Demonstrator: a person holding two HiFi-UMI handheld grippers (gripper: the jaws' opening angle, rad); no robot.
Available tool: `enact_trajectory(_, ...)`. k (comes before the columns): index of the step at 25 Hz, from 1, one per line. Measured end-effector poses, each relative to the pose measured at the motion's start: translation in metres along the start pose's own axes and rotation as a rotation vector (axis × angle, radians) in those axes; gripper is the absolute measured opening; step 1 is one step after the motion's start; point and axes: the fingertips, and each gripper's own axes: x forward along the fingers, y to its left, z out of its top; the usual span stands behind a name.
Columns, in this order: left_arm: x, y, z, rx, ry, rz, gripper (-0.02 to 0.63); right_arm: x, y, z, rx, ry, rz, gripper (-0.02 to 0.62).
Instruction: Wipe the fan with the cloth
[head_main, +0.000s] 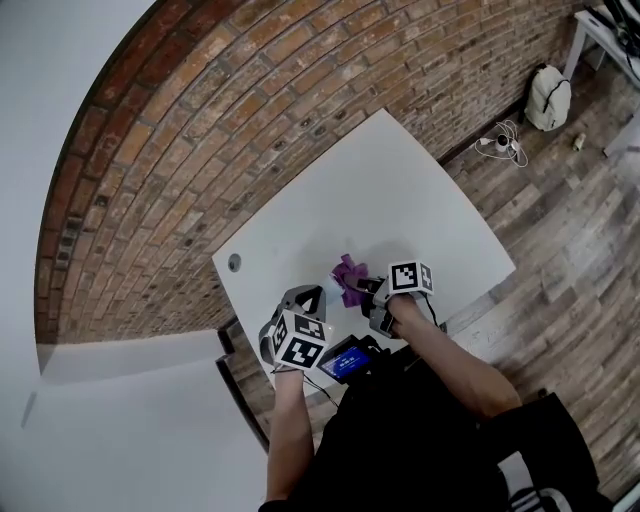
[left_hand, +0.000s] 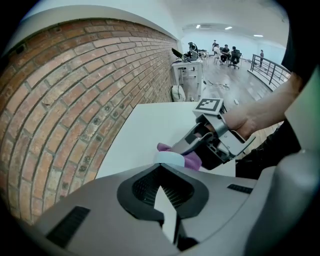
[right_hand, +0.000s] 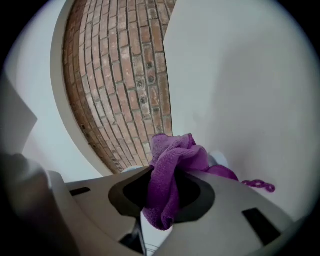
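A purple cloth (head_main: 349, 275) is bunched near the front of the white table (head_main: 400, 190). My right gripper (head_main: 366, 290) is shut on it, and in the right gripper view the cloth (right_hand: 175, 160) spills out between the jaws (right_hand: 165, 182). A small pale fan (left_hand: 169, 159) sits just past the tips of my left gripper (left_hand: 161, 169), right against the cloth (left_hand: 194, 162). The left gripper (head_main: 308, 297) points steeply down with its jaws shut; they hide the fan's lower part, so no grip on it shows. The fan (right_hand: 220, 161) peeks out behind the cloth, with a purple cord (right_hand: 260, 185) beside it.
The table's front edge lies just under both hands. A round cable hole (head_main: 234, 262) sits at the table's left corner by the brick wall (head_main: 200, 130). A white backpack (head_main: 548, 97) and a coiled cable (head_main: 505, 143) lie on the wooden floor beyond.
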Motion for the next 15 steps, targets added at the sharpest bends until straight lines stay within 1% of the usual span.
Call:
enact_trajectory(2,0.0,0.0,0.0,0.0,-0.003,-0.003,-0.002,-0.013,-0.009,-0.006,-0.069,0.05,-0.062,0.094)
enact_trajectory(3,0.0,0.0,0.001,-0.001,-0.005,-0.003,-0.002,-0.017,-0.012,-0.003,-0.116,0.054,-0.093,0.094)
enact_trajectory(4,0.0,0.0,0.001,-0.002,-0.005,-0.002,-0.002,-0.02,-0.011,0.007,-0.159,0.034,-0.111,0.094)
enact_trajectory(6,0.0,0.001,0.001,-0.001,-0.005,0.0,-0.002,-0.019,0.004,0.032,-0.221,-0.038,-0.099,0.094)
enact_trajectory(7,0.0,0.0,0.001,-0.001,-0.005,0.001,-0.002,-0.014,0.012,0.041,-0.245,-0.058,-0.084,0.094)
enact_trajectory(8,0.0,0.0,0.001,-0.003,-0.005,0.001,-0.002,-0.007,0.018,0.045,-0.264,-0.056,-0.073,0.094)
enact_trajectory(10,0.0,-0.001,0.0,-0.007,-0.004,0.001,-0.002,0.011,0.017,0.037,-0.273,-0.007,-0.072,0.094)
enact_trajectory(12,0.0,-0.002,-0.001,-0.01,-0.004,0.001,-0.002,0.023,0.003,0.023,-0.24,0.04,-0.094,0.094)
enact_trajectory(14,0.0,-0.003,0.0,-0.011,-0.006,0.001,-0.002,0.024,-0.018,0.015,-0.229,0.051,-0.151,0.094)
enact_trajectory(15,0.001,-0.002,0.001,-0.01,-0.007,0.002,-0.002,0.022,-0.028,0.014,-0.248,0.057,-0.191,0.094)
